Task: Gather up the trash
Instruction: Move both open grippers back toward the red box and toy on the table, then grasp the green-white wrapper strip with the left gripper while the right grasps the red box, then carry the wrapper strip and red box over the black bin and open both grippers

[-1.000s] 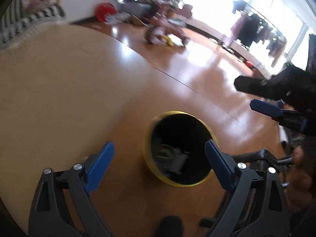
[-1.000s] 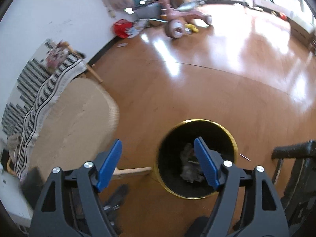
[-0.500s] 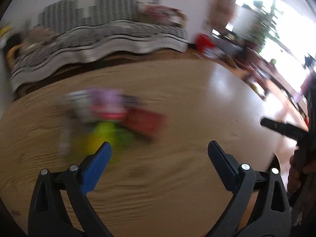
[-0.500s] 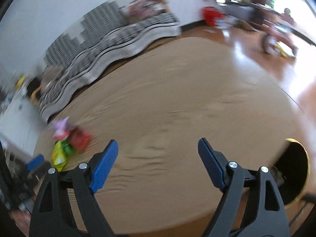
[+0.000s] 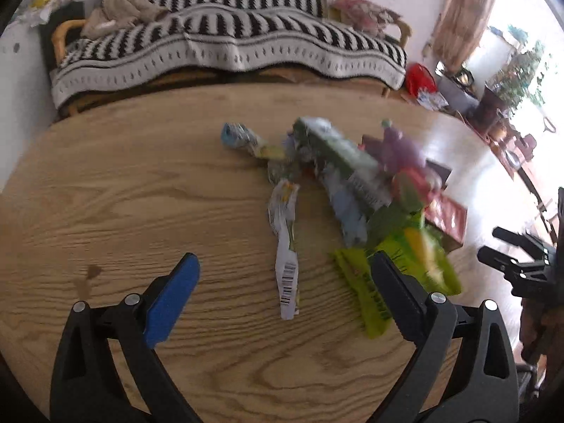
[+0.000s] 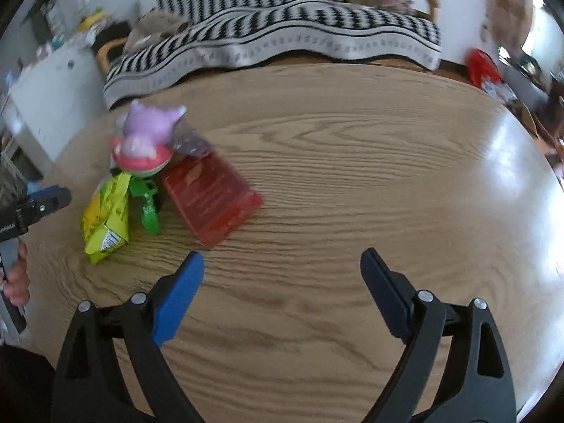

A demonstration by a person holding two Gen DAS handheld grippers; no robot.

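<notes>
A heap of trash lies on the round wooden table (image 5: 123,194): a yellow-green snack bag (image 6: 105,218), with a red packet (image 6: 211,199) just beside it and a purple toy figure (image 6: 146,137) behind it. The left gripper (image 5: 283,282) hangs above the bag's near side, fingers spread around nothing. The right gripper (image 6: 282,282) hovers over bare wood well off the bag, its jaws opening, empty

Bright daylight, perhaps motion-blurred, fisheye-warped.
</notes>
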